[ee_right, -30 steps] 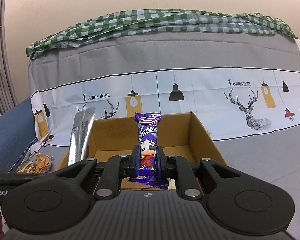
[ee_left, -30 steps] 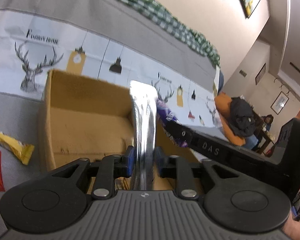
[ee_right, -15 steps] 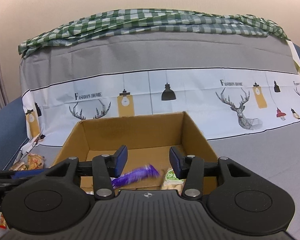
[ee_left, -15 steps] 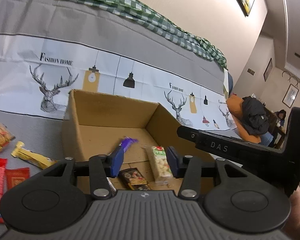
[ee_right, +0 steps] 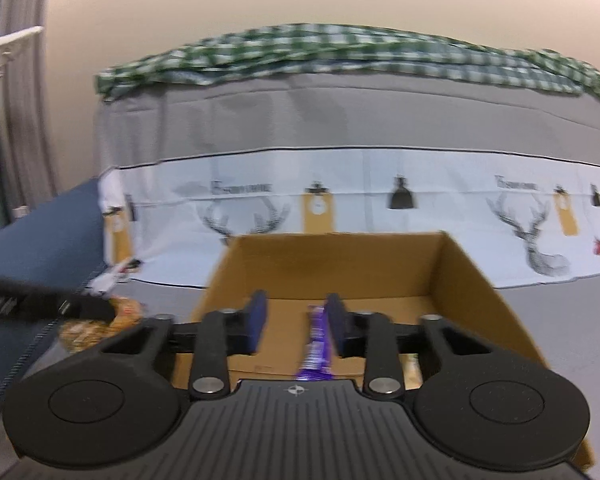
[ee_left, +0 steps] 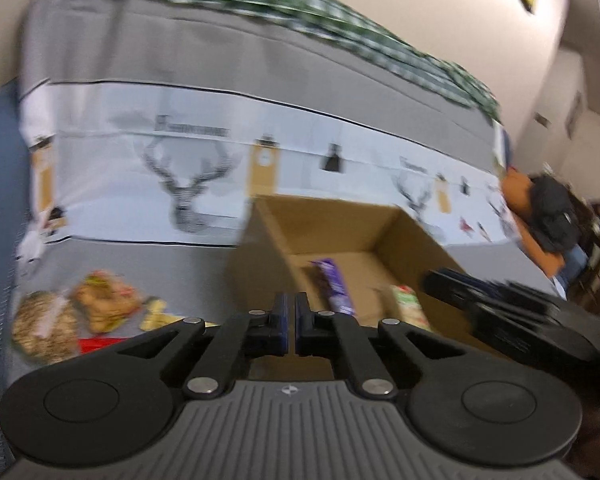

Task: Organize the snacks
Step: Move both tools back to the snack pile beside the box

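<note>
Left gripper [ee_left: 291, 322] clamped on nothing; right gripper [ee_right: 296, 322] part open, just been closing, purple snack [ee_right: 317, 344] lying loose below in the box [ee_right: 472, 280].

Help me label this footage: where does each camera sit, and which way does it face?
Left wrist: on the left gripper, shut and empty, facing the open brown cardboard box from its left; the right gripper's black body shows.
Right wrist: on the right gripper, open, facing the box head-on.
Shared: box, purple snack wrapper.
</note>
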`<state>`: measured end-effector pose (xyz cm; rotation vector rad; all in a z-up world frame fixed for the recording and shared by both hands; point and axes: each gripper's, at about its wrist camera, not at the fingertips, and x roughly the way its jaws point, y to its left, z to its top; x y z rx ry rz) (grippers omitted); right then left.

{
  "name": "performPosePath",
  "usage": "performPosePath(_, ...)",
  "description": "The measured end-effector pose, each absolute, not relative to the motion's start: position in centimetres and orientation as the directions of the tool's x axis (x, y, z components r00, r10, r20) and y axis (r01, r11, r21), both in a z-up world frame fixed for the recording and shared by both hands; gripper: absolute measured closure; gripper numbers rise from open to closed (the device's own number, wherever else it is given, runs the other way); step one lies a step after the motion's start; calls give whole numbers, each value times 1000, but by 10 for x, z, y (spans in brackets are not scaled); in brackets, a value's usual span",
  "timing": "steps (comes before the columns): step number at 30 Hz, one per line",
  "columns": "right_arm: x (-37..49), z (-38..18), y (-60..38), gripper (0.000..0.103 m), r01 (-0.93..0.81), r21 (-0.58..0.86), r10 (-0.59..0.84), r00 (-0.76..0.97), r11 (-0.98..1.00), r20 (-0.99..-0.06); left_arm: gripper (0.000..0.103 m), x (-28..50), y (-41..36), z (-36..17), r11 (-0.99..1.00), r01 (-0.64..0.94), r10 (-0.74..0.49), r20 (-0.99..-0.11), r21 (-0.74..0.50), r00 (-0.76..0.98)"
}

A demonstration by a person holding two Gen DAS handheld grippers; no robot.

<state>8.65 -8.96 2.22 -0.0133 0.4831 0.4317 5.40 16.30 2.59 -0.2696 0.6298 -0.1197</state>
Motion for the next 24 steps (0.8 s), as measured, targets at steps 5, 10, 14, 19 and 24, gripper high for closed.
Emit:
performPosePath(5,74,25,-65,79,-485,92,473,767,870,-434,100,44,216,-2,925,-152,-108,-626,-348,772)
performPosePath(10,64,24,-35,78,-561,91,540,724,823,-429,99,42,250,1,873,-228,-88,-598,-432,797)
performPosePath(14,53,20,-10,79,-618,87,589,685,781,-429,99,52,259,-10,865,-292,-72,-676,-409,734)
performPosePath(19,43,5,22,78,-675,108,636,612,730,-469,99,55,268,-30,859,-355,-52,-753,-369,655)
performPosePath(24,46,-23,64,78,-689,109,613,547,716,-569,98,56,274,-40,838,-398,-52,-782,-372,622)
